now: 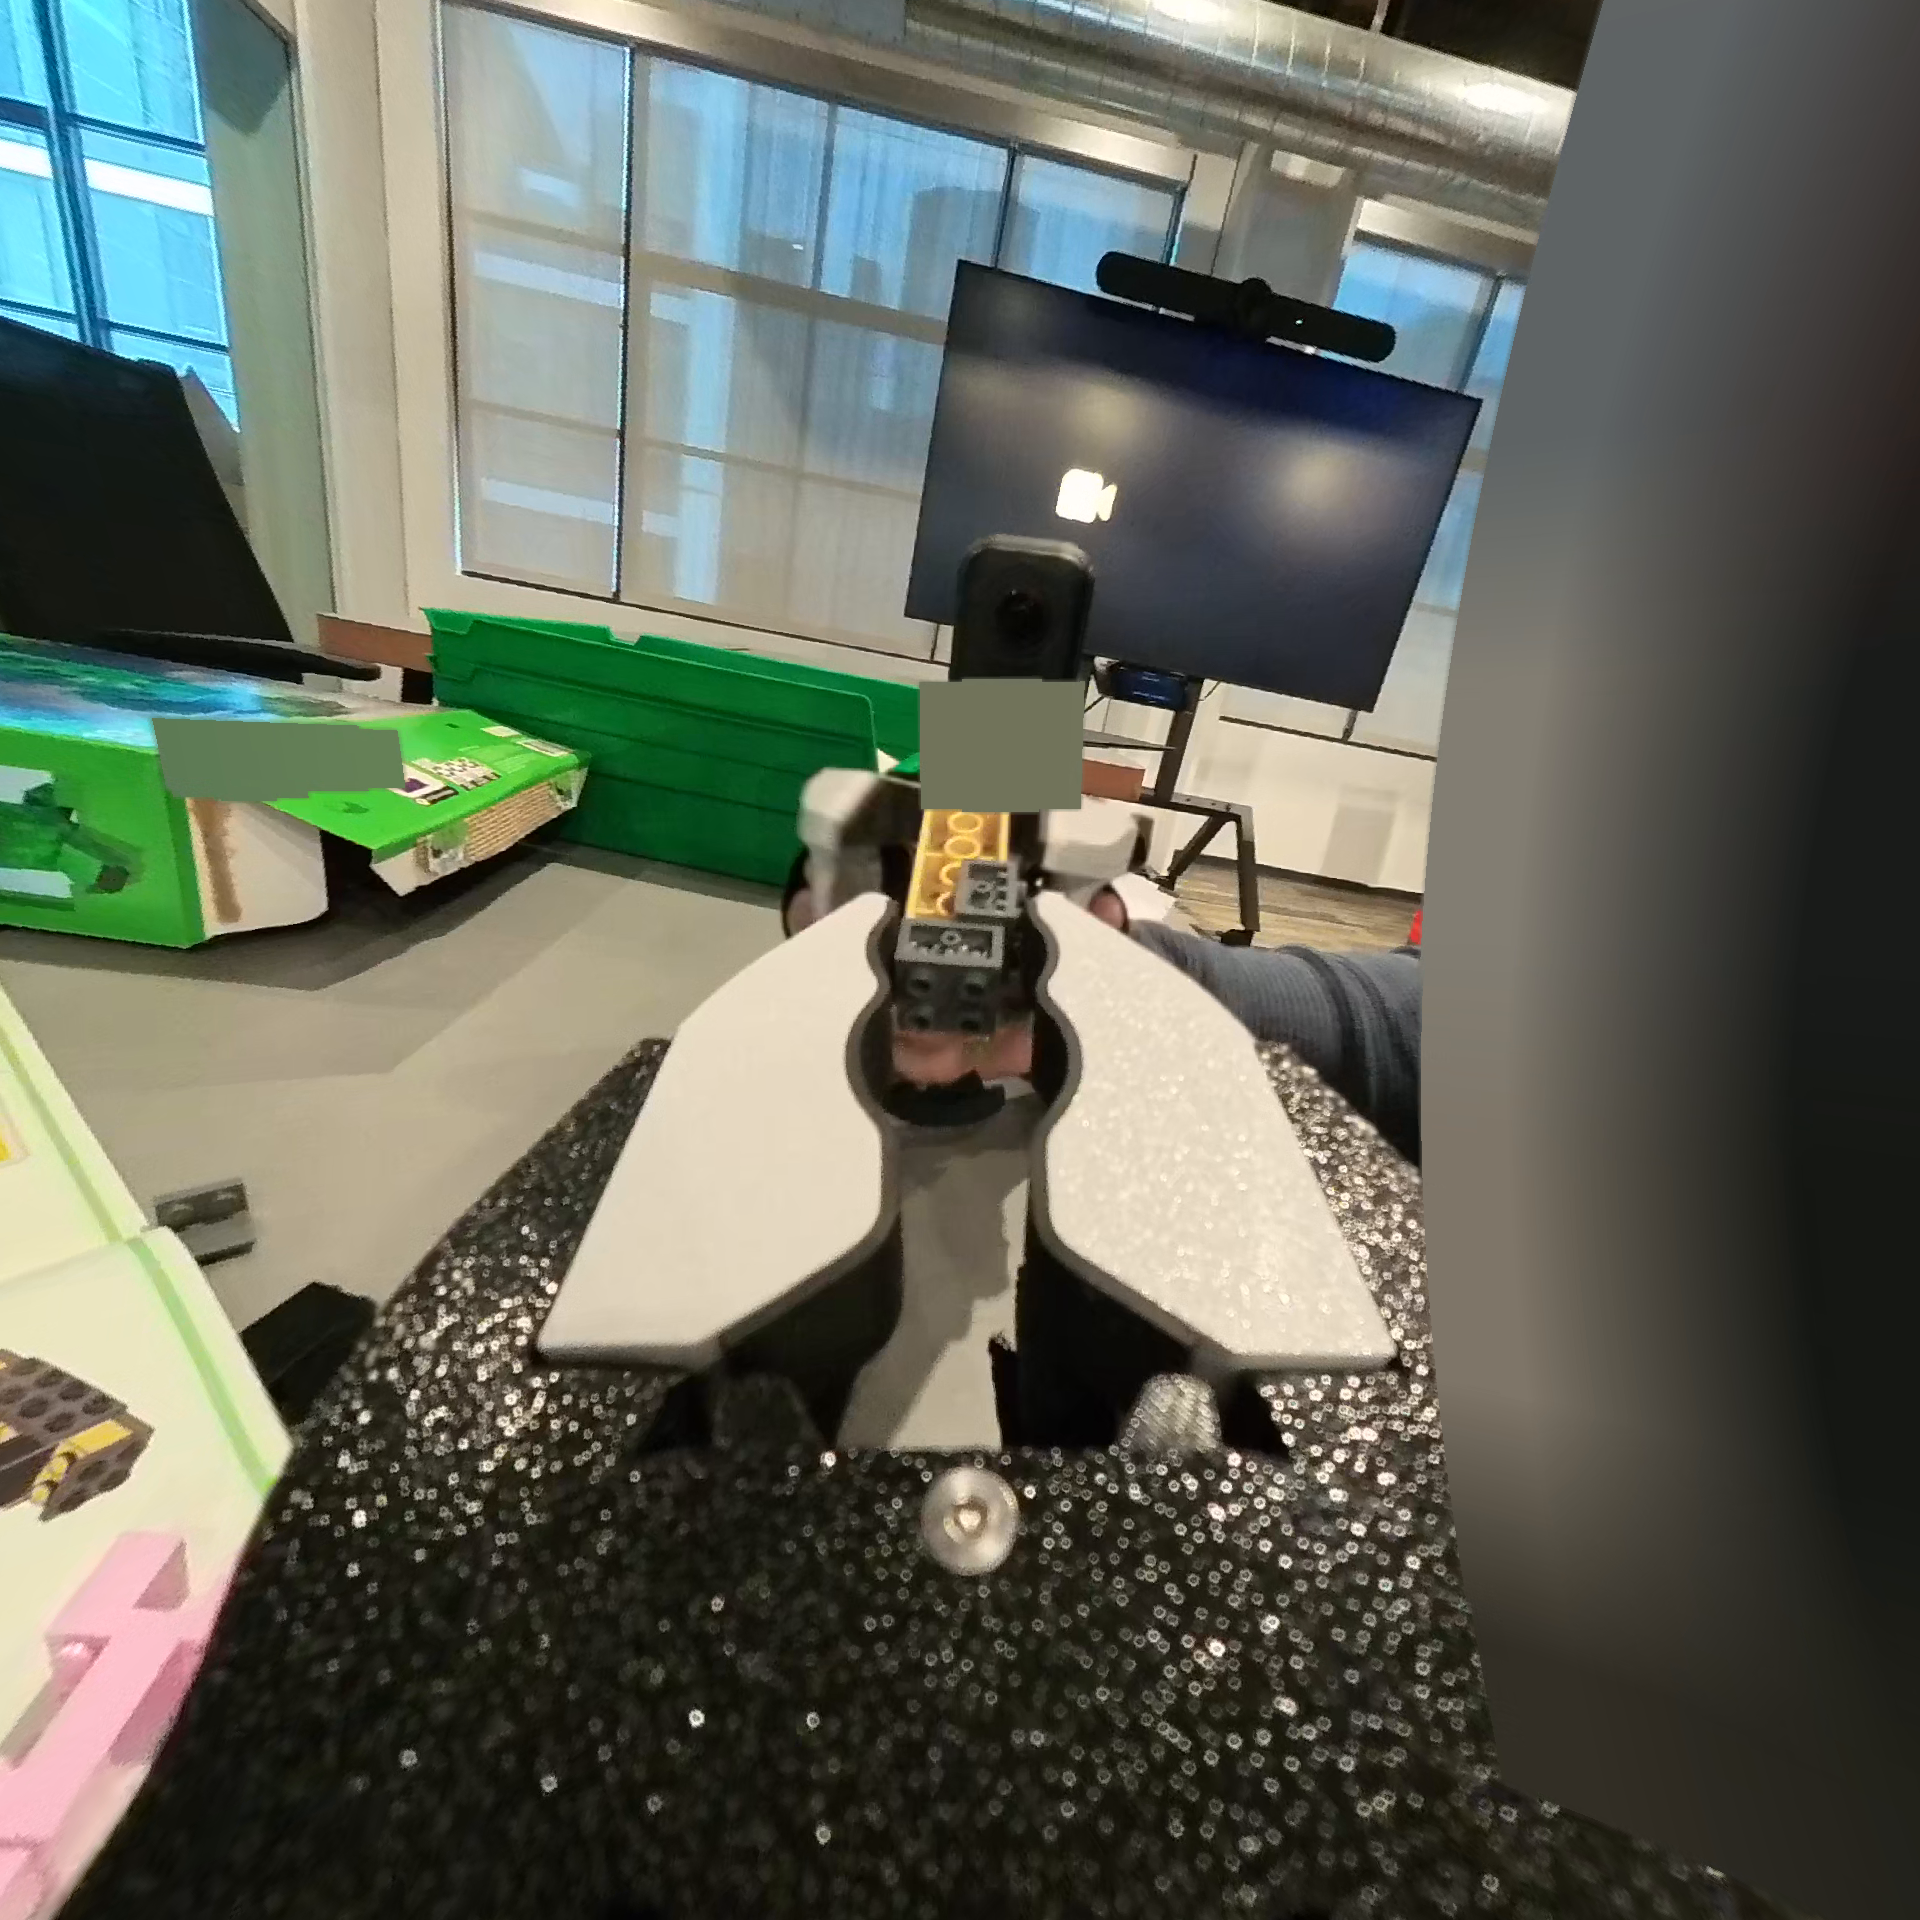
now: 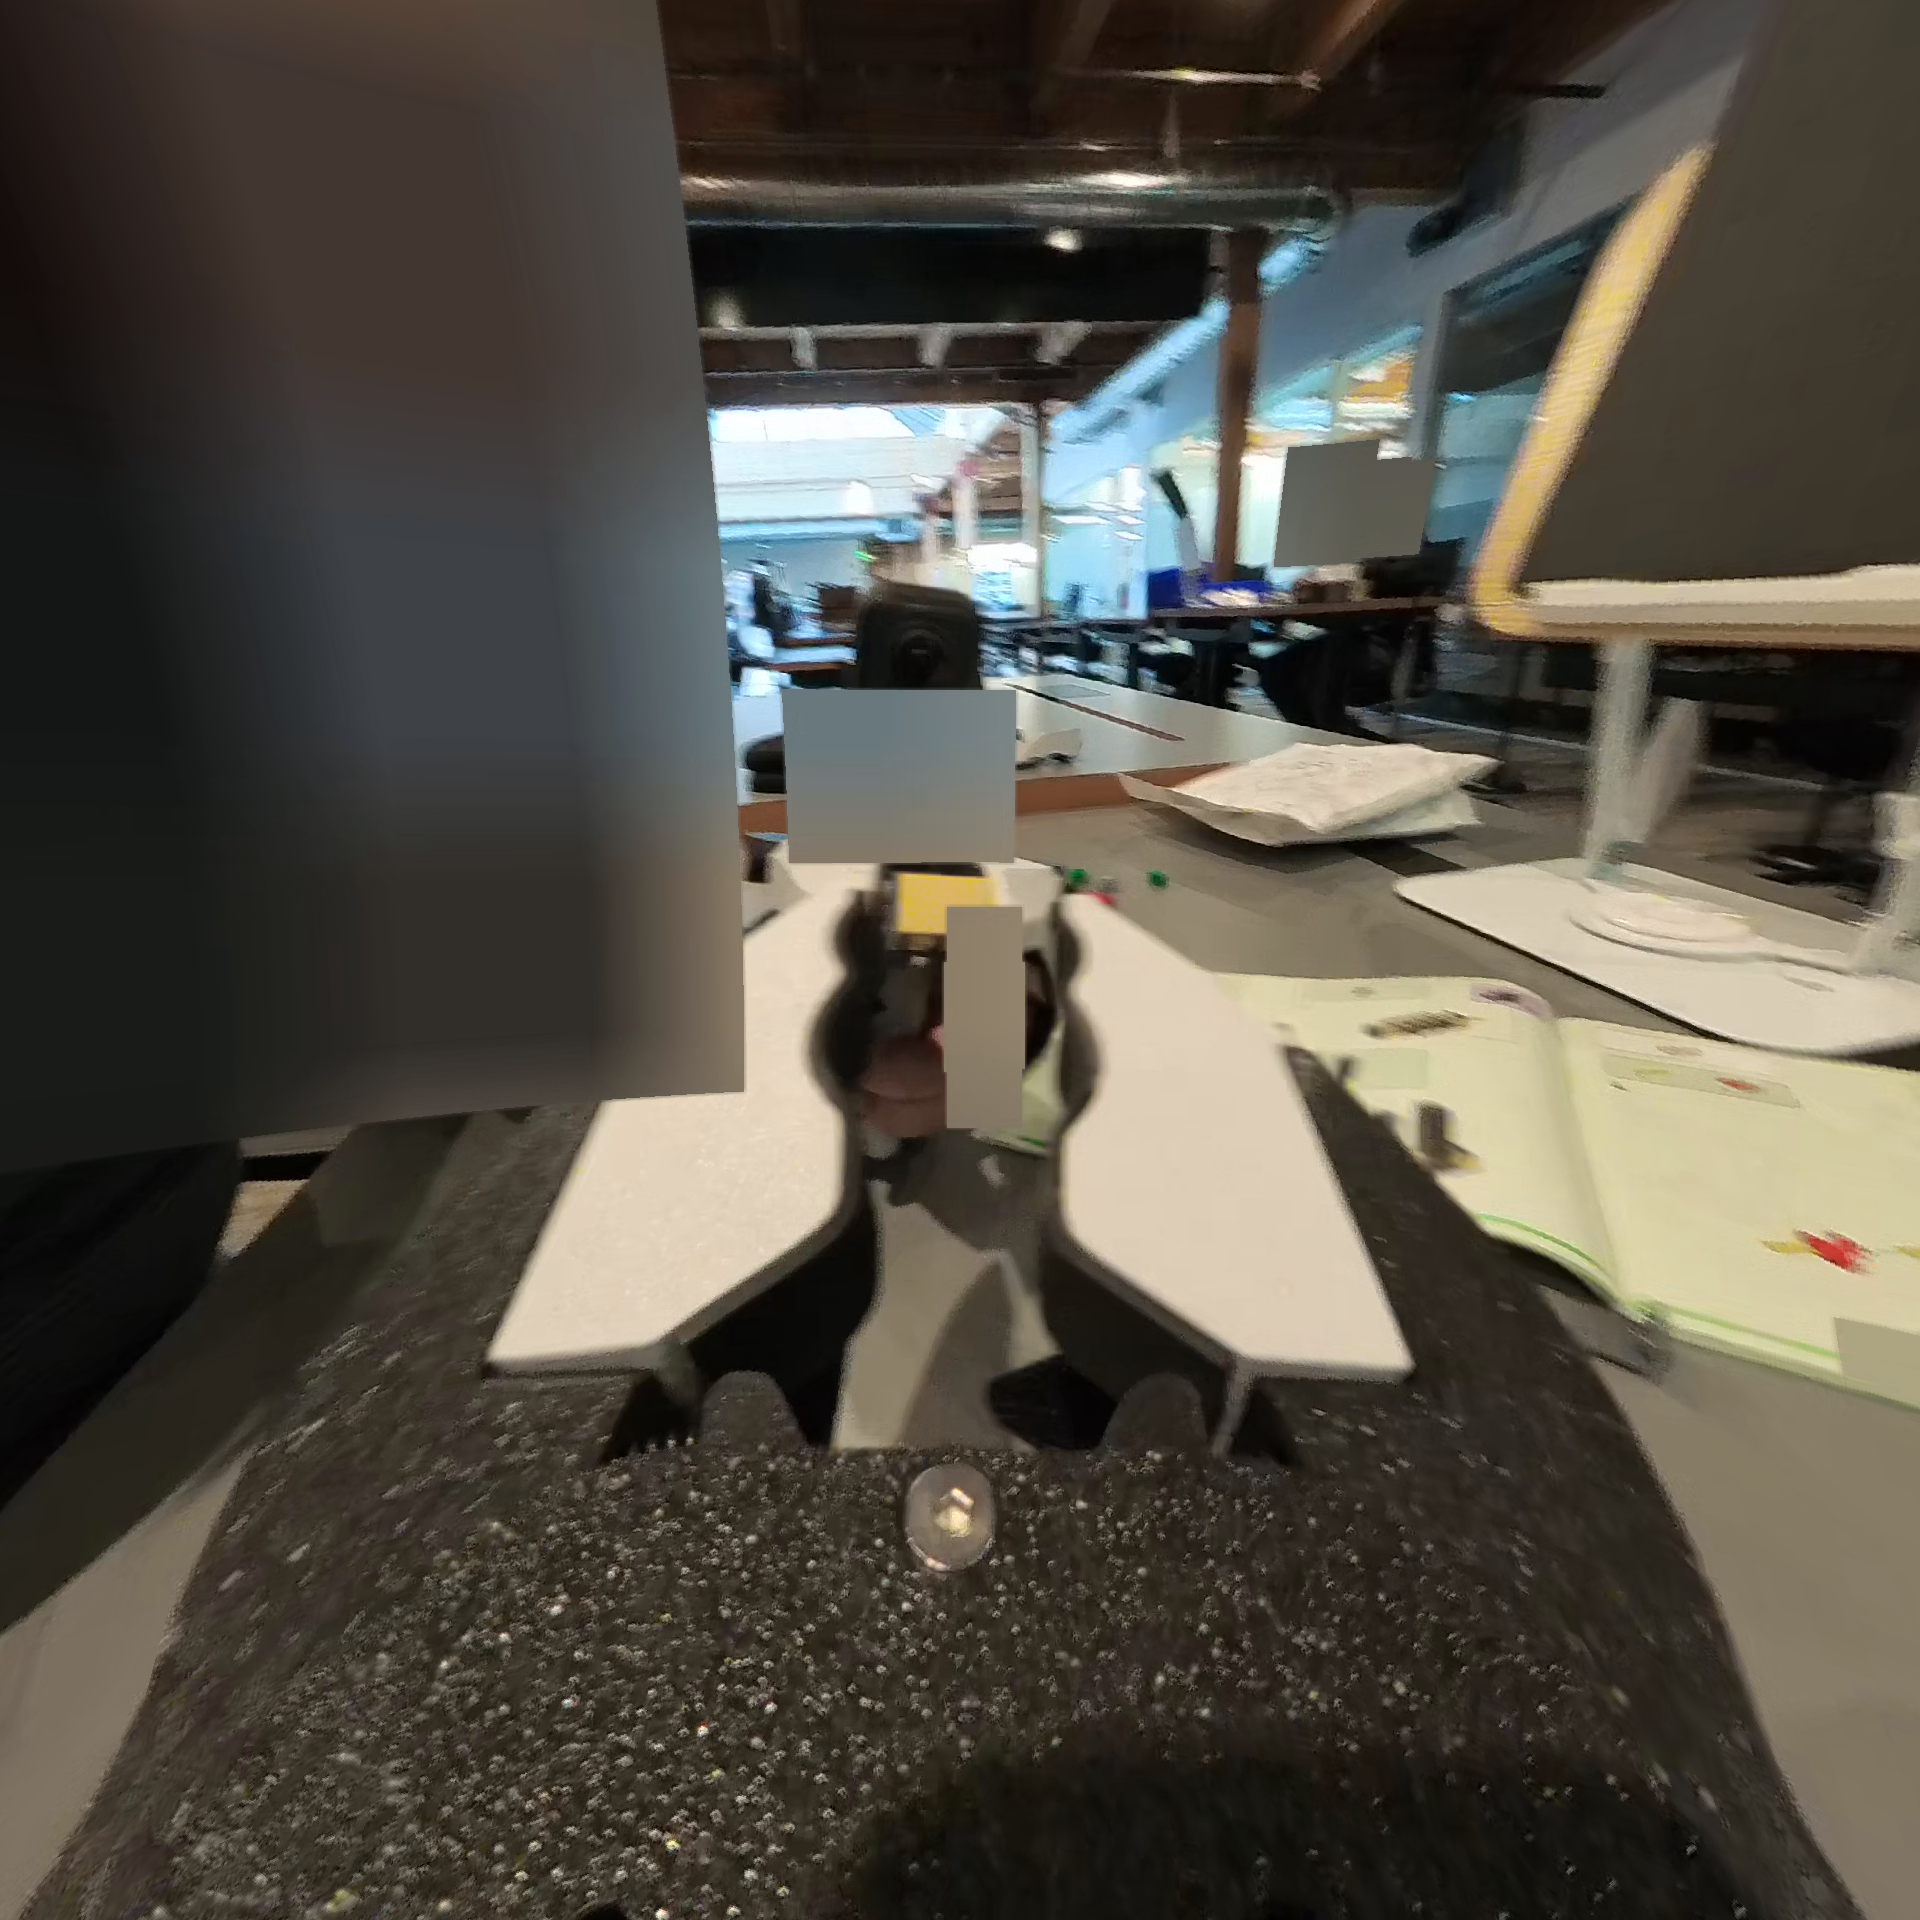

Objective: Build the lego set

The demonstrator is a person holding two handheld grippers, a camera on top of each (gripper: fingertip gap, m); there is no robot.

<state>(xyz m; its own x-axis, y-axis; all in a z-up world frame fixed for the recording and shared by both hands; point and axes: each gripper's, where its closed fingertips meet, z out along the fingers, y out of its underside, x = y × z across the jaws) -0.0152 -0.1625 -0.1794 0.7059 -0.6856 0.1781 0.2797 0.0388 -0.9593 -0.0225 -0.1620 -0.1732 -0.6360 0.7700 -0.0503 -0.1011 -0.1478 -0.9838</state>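
While a grey tabletop in a windowed office is seen below, the small dark-grey and yellow brick assembly is held aloft, clamped at once by the left gripper and the right gripper. One green cardboard box lies far left, one open instruction booklet right, one loose grey plate near left.

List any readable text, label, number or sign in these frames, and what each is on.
Green box: print blurred or masked, unreadable.
Instruction booklet: print too small and blurred.
Dark screen: a white camera symbol, no words.
Nothing legible to quote.
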